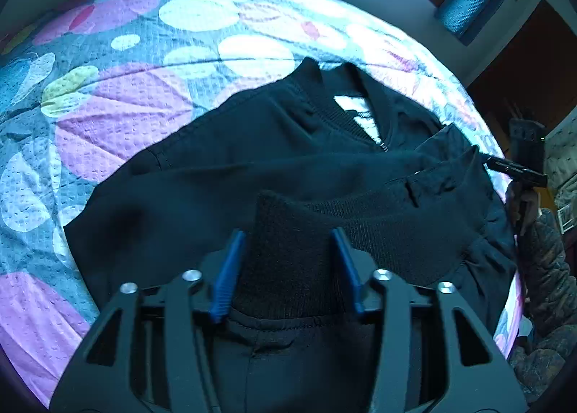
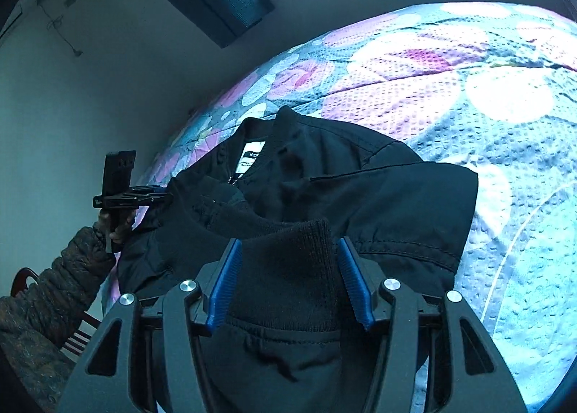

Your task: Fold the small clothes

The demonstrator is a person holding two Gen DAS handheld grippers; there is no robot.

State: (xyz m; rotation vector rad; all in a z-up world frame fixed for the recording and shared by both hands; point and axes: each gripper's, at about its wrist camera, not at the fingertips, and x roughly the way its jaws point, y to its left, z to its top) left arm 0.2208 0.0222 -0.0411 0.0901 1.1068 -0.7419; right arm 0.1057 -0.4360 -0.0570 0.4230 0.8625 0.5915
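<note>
Dim, blue-cast, fisheye-warped edges

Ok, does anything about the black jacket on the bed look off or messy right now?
Nothing is damaged. The black zip-up jacket lies on the floral quilted bedspread, half folded and bunched, with its ribbed hem between the left claw's blue pads and between the right claw's. The white neck label is showing.

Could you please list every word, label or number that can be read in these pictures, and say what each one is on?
None can be read for certain.
White neck label inside the collar of the black jacket: a dark patch with pale letters and small print below, too small and blurred to read.
The same label in the left wrist view: blurred, no letters legible.
</note>
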